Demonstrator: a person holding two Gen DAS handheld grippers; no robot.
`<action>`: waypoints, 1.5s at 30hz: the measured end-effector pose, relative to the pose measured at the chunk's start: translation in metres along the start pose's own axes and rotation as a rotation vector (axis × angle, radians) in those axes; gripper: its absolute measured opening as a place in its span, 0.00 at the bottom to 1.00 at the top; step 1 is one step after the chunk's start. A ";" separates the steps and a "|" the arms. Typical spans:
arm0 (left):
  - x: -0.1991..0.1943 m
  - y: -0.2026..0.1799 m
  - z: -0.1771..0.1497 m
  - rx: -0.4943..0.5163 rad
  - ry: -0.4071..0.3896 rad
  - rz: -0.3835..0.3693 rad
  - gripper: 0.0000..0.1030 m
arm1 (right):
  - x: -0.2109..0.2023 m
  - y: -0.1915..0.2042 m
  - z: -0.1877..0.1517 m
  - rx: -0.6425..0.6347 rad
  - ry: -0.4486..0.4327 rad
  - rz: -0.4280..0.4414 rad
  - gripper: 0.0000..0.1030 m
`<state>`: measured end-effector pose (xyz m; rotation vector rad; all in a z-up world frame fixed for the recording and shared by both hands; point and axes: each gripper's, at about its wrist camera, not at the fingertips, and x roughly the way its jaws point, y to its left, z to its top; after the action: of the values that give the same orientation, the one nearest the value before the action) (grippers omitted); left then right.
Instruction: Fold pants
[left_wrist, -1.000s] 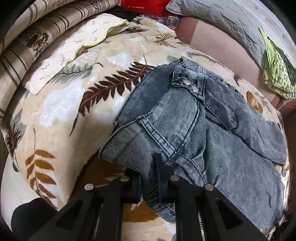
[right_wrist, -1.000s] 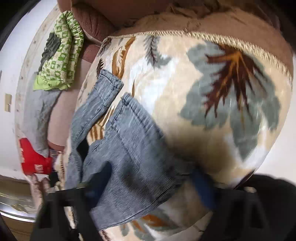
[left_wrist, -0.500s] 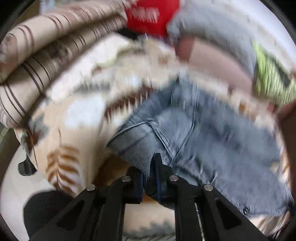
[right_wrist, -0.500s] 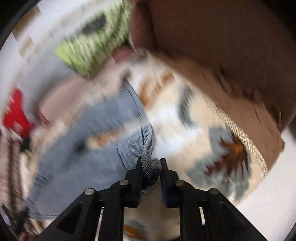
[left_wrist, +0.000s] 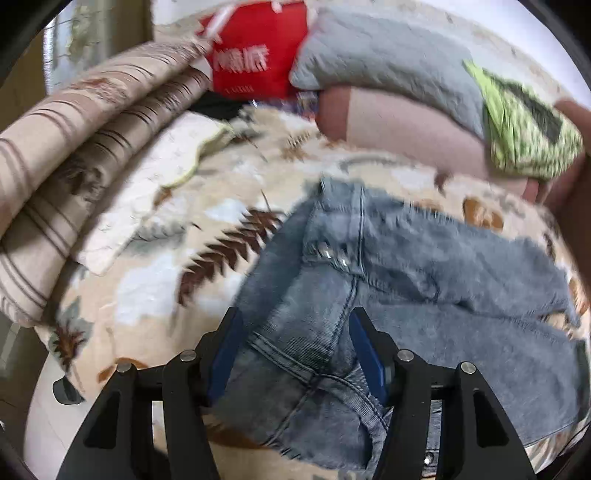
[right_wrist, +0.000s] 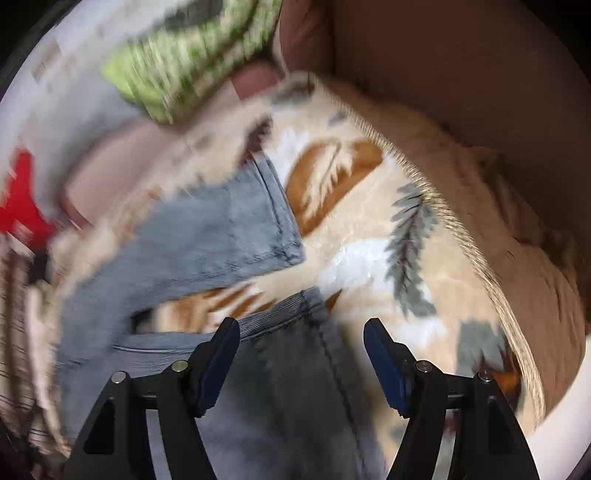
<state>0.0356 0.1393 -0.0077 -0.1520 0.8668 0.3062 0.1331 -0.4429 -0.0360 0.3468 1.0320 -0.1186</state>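
Grey-blue denim pants (left_wrist: 424, 288) lie on a cream blanket with a leaf print (left_wrist: 159, 258). In the left wrist view my left gripper (left_wrist: 295, 350) is open, its blue pads either side of the waistband end, which lies loose between them. In the right wrist view my right gripper (right_wrist: 301, 362) is open over one leg's hem end (right_wrist: 295, 314). The other leg's hem (right_wrist: 266, 229) lies just beyond. Both views are motion-blurred.
A striped folded quilt (left_wrist: 74, 155) lies at left, with a red bag (left_wrist: 255, 55), a grey pillow (left_wrist: 388, 55) and a green patterned cloth (left_wrist: 524, 129) at the back. The blanket's fringed edge (right_wrist: 461, 229) and brown sofa fabric (right_wrist: 480, 92) are at right.
Both grippers were shut on the denim half a second ago. Both have opened and let the fabric drop onto the blanket.
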 end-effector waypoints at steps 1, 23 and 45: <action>0.020 -0.003 -0.005 0.009 0.072 -0.004 0.59 | 0.011 0.000 0.002 -0.030 0.022 -0.036 0.70; 0.128 -0.015 0.072 -0.022 0.198 -0.010 0.68 | 0.016 -0.012 0.028 -0.026 -0.053 0.009 0.78; 0.152 -0.006 0.137 -0.094 0.170 -0.061 0.70 | 0.027 0.027 0.089 -0.133 -0.054 -0.016 0.77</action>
<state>0.2294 0.1993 -0.0363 -0.2943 1.0144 0.2802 0.2265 -0.4460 -0.0119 0.2136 0.9838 -0.0733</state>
